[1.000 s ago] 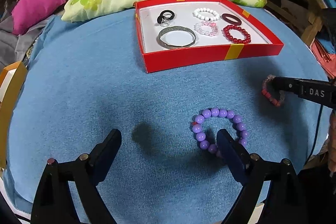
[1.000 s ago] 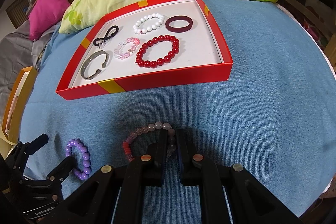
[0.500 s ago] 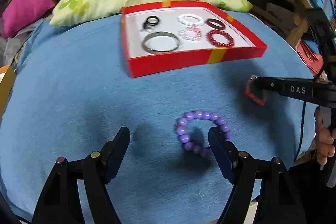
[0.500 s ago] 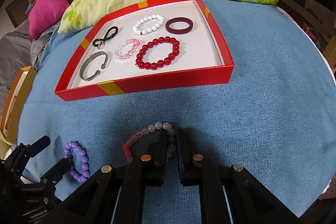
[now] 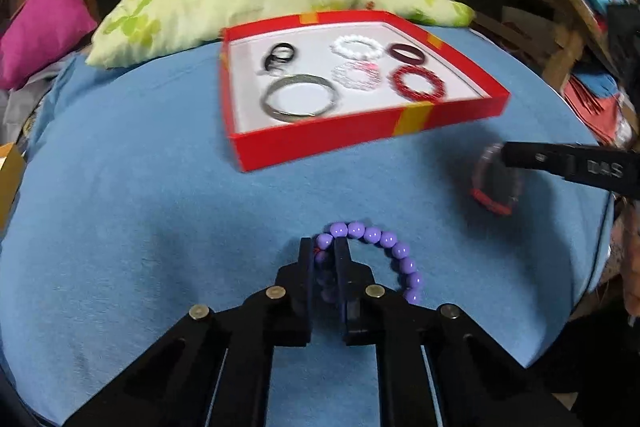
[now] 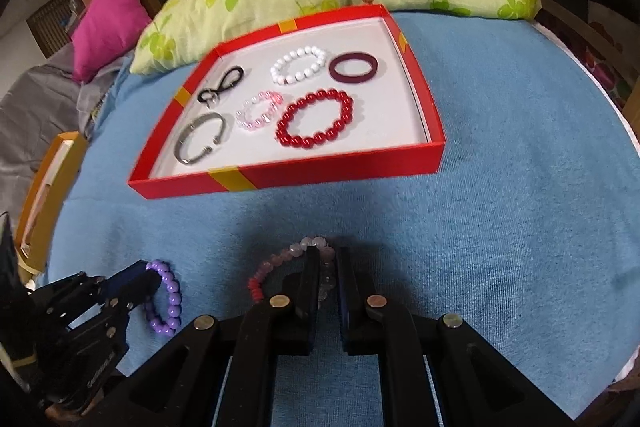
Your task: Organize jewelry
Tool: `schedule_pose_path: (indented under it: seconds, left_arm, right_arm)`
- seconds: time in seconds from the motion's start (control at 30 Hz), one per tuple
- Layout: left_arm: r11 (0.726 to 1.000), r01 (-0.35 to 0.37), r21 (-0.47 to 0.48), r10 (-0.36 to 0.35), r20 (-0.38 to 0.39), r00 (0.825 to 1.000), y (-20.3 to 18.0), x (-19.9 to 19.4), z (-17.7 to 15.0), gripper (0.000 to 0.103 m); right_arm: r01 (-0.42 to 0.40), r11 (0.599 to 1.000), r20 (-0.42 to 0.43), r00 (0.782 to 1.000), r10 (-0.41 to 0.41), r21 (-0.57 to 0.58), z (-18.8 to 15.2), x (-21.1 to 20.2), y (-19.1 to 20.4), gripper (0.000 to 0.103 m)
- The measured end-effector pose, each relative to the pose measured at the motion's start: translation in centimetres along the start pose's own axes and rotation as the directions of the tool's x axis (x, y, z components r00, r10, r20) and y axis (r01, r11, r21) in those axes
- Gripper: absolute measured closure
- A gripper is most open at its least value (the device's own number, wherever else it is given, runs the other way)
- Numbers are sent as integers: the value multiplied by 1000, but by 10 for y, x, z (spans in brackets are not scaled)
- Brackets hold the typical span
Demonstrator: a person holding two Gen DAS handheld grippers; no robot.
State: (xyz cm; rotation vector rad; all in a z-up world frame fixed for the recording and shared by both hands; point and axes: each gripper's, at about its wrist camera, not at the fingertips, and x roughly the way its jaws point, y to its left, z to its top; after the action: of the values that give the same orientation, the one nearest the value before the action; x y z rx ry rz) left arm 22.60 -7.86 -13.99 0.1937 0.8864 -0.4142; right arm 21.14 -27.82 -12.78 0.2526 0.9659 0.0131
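At the lower centre of the left wrist view, the left gripper (image 5: 324, 259) is now clamped on the purple bead bracelet (image 5: 374, 259); a second ago its fingers stood wide apart around the beads, so the grasp has only just been made. The loop curves out to the right of the fingers over the blue cloth (image 5: 140, 219). In the right wrist view the right gripper (image 6: 329, 269) stays pinched on the pink-and-red bead bracelet (image 6: 276, 269) at the bottom of the frame, as before. Both loose pieces are therefore in hand (whether either has lifted off the cloth is unclear). The red tray (image 6: 332, 169), in the upper middle, already holds six pieces, with bare floor at its near right corner, so carrying both bracelets there looks like the remaining work.
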Motion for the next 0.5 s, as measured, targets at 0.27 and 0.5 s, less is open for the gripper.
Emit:
schedule_pose_path:
  seconds: [0.27, 0.5]
  left_arm:
    - [997, -43, -59, 44, 19, 999, 17, -3, 2, 93]
    - [997, -42, -65, 42, 0, 999, 17, 2, 2, 93]
  right_arm:
    - [3, 1000, 8, 1000, -3, 11, 1, -1, 0, 94]
    - [33, 999, -57, 998, -33, 4, -2, 12, 0, 94]
